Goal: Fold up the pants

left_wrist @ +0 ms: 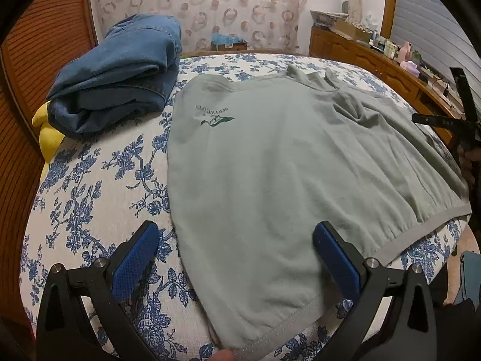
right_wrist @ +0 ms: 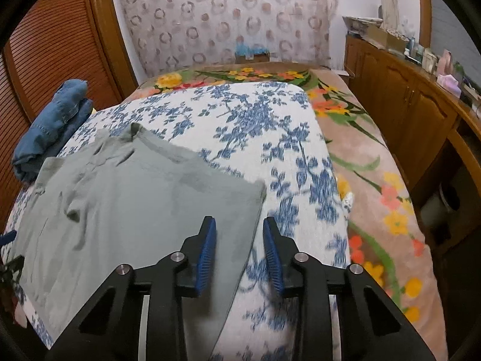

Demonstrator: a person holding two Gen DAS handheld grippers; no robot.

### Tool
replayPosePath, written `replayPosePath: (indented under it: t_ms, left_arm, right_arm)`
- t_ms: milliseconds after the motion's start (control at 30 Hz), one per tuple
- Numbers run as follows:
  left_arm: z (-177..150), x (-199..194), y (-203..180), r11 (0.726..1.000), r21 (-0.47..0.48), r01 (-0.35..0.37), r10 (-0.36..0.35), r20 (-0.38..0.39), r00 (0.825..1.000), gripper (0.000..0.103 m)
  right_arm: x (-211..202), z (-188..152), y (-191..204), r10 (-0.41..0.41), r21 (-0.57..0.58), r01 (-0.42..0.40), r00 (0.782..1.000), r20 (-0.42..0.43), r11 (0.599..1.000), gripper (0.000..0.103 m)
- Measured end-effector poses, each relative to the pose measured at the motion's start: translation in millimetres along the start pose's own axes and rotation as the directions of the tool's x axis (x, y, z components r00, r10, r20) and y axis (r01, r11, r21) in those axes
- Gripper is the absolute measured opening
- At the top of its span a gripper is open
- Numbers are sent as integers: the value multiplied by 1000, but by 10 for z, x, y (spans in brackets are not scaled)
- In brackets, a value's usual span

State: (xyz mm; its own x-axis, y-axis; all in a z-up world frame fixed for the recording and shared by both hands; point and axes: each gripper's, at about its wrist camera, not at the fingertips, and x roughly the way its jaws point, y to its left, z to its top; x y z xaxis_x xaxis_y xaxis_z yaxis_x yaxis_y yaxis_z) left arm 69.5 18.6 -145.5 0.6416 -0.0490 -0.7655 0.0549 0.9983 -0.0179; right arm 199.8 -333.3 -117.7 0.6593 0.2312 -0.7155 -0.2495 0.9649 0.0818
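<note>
A grey-green garment (left_wrist: 270,156) with a small green logo lies spread flat on the blue-flowered bed cover (left_wrist: 99,180). My left gripper (left_wrist: 236,228) stands wide open over its near corner, and the cloth lies between the blue pads without touching them. A person's fingertip (left_wrist: 223,355) shows at the hem below. In the right wrist view the same garment (right_wrist: 126,198) reaches to the right gripper (right_wrist: 239,221). That gripper's jaws stand narrowly apart above the garment's right edge. The pads press on nothing.
Folded blue jeans (left_wrist: 120,72) (right_wrist: 51,126) sit at the far left of the bed, over something yellow (left_wrist: 45,138). A flowered blanket (right_wrist: 375,180) covers the bed's right side. A cluttered wooden sideboard (right_wrist: 405,99) runs along the right, and louvred wooden doors (right_wrist: 54,39) along the left.
</note>
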Motion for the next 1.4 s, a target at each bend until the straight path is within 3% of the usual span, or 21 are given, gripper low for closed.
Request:
replayPosePath:
  t_ms: [100, 267, 533, 700, 900, 1033, 1100, 1233, 1400]
  left_arm:
    - [-6, -3, -1, 1000, -1, -2, 2, 5, 1000, 103]
    - [-12, -13, -2, 1000, 2, 0, 0, 1, 1000, 103]
    - [-13, -37, 24, 1000, 2, 6, -6, -22, 1000, 103]
    - [-18, -72, 68, 1000, -18, 25, -25, -21, 999, 103]
    - [-14, -207, 138, 998, -29, 54, -53, 28, 998, 103]
    - [-26, -273, 199, 998, -33, 61, -59, 45, 997, 102]
    - [-36, -287, 245, 997, -40, 66, -64, 46, 997, 98]
    - [-84, -299, 330, 996, -53, 74, -72, 42, 996, 88]
    - [-169, -308, 401, 994, -64, 86, -84, 33, 996, 78]
  right_arm:
    - [-74, 17, 92, -21, -22, 21, 1000, -7, 1000, 27]
    - [-185, 31, 149, -42, -44, 42, 999, -14, 998, 3]
    - [-295, -39, 62, -80, -15, 80, 997, -1, 997, 3]
    - [-406, -93, 230, -118, -52, 118, 993, 2, 992, 3]
    - [-610, -108, 552, -68, -86, 70, 997, 33, 994, 10]
    - [-762, -310, 800, -7, -109, 9, 1000, 25, 994, 27]
    - [-837, -434, 937, 8, -129, -6, 1000, 21, 992, 29]
    - [-889, -585, 1118, 3, -157, -3, 1000, 4, 988, 38]
    - [-933, -679, 1180, -55, -155, 55, 998, 6, 986, 41]
